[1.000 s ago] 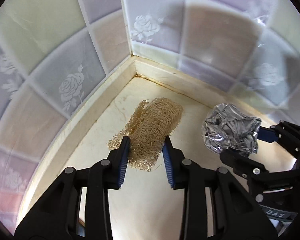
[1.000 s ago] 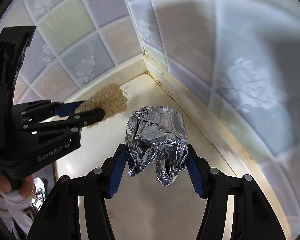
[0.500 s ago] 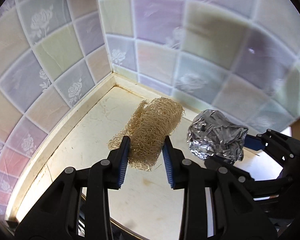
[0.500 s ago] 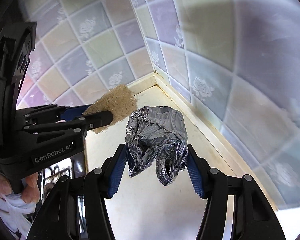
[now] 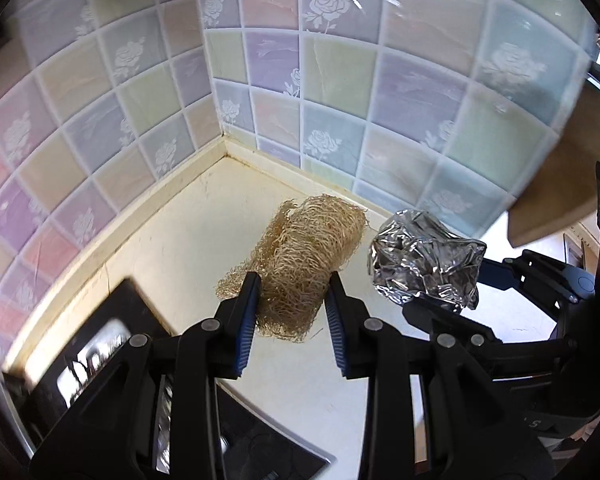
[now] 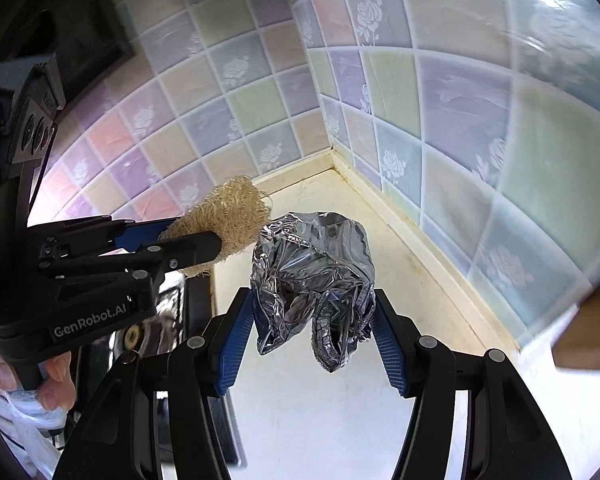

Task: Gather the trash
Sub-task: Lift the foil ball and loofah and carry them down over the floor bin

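Left wrist view: the left gripper [image 5: 292,312] is lifting away from the tiled corner [image 5: 224,148], fingers clamped on the loofah scrubber [image 5: 304,264], and more bench [image 5: 172,248] is showing underneath than a second ago. Right wrist view: the right gripper [image 6: 312,332] is rising too, fingers squeezing the crumpled foil ball [image 6: 312,272]. Both bits of trash are coming off the bench, so I'd guess binning them is next.

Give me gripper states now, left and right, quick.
Left gripper: closed on the loofah scrubber, lifted off the counter.
Right gripper: closed on the crumpled foil ball, also lifted.
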